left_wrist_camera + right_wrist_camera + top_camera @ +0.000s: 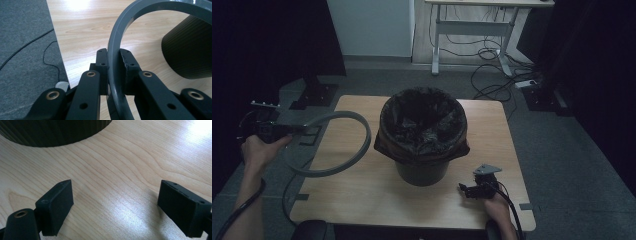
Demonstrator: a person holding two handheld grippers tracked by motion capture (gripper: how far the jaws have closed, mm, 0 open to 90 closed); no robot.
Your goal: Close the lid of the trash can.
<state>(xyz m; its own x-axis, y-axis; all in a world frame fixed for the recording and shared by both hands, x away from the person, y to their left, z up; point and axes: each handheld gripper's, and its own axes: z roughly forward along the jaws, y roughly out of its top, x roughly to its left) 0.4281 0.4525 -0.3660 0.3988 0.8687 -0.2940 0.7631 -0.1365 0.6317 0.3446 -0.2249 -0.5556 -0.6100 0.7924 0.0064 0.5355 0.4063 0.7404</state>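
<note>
At far left of the high view, past the table (362,200) edge, left hand-held gripper (294,129) is clenched on the grey ring (343,145), a hoop-shaped band that looks like the bin's retaining rim. Left gripper view confirms: both pads (102,62) press flat on either face of the band, grip near one end of its arc, ring tilted and off the table surface, its far side reaching toward the bin. Centre of table: black waste bin (422,167) standing upright, black liner bag (422,127) tucked inside with its edge folded down over the lip, folds uneven, a flap hanging lower on the side facing the person. Right of bin, near the front edge: right hand-held gripper (469,190) resting low over the wood, released, jaws standing wide with nothing between them (right gripper view shows bare table grain and the bin's ribbed wall at top). Judgement: step in hand is carrying the ring across to seat it over the bagged lip. To do it well: level the ring before it passes over the mouth, centre it on the bin, lower evenly so it traps the folded liner all round rather than dragging one side in. Right gripper looks best used to steady the bin wall or press the far rim down. Risk: single-point hold lets the ring swing.
</note>
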